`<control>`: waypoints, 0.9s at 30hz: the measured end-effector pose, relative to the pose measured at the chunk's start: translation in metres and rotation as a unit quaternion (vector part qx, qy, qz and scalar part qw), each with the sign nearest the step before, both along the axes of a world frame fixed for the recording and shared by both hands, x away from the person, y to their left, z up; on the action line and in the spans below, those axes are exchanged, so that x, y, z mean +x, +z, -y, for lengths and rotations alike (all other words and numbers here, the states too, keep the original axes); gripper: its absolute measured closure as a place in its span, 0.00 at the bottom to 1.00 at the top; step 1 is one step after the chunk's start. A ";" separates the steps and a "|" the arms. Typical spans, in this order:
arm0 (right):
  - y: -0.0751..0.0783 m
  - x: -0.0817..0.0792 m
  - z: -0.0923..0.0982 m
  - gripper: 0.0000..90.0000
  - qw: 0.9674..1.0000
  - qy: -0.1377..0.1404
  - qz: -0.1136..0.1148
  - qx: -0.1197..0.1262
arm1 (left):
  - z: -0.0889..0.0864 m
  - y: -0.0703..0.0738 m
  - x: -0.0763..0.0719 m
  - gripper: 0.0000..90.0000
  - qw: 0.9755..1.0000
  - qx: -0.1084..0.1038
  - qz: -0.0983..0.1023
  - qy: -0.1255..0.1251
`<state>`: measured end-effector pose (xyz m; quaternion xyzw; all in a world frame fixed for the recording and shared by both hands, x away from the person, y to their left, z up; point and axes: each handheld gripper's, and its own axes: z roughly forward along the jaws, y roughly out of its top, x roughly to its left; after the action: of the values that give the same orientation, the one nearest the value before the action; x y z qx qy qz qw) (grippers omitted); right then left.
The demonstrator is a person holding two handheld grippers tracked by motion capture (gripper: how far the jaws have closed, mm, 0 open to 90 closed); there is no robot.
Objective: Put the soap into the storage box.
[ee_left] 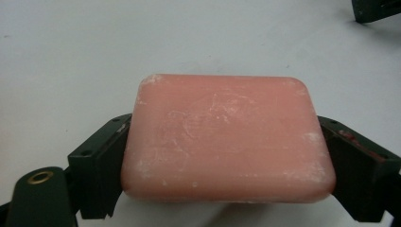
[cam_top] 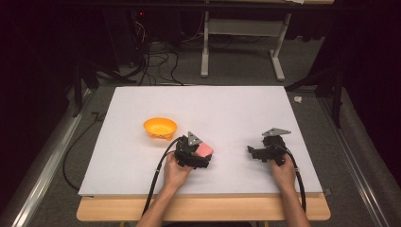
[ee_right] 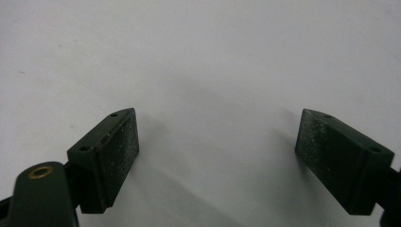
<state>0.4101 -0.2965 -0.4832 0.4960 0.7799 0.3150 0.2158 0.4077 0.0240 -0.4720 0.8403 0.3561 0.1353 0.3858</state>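
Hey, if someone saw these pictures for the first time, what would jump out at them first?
Most striking is the pink soap bar, clamped between the jaws of the left hand-held gripper near the middle of the white table. Next comes the bright orange bowl, just beyond and to the left of it. The right hand-held gripper is open, with nothing between its jaws.

Pink soap bar point(ee_left: 227, 139) with whitish scuffs — orange bowl point(cam_top: 160, 127), white tabletop point(cam_top: 236, 109), black left gripper point(cam_top: 201, 158).
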 end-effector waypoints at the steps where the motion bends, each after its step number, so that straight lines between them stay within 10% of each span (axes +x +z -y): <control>1: 0.000 0.000 0.000 0.17 1.000 0.000 0.000 0.000 | 0.000 0.000 0.000 0.15 1.000 0.000 0.000 0.000; 27: 0.000 0.000 0.000 0.17 1.000 0.001 0.001 -0.001 | -0.025 0.023 -0.013 0.15 1.000 -0.019 0.014 0.002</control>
<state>0.4101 -0.2966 -0.4832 0.4951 0.7804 0.3149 0.2163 0.3943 0.0487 -0.4494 0.8302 0.3545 0.1413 0.4063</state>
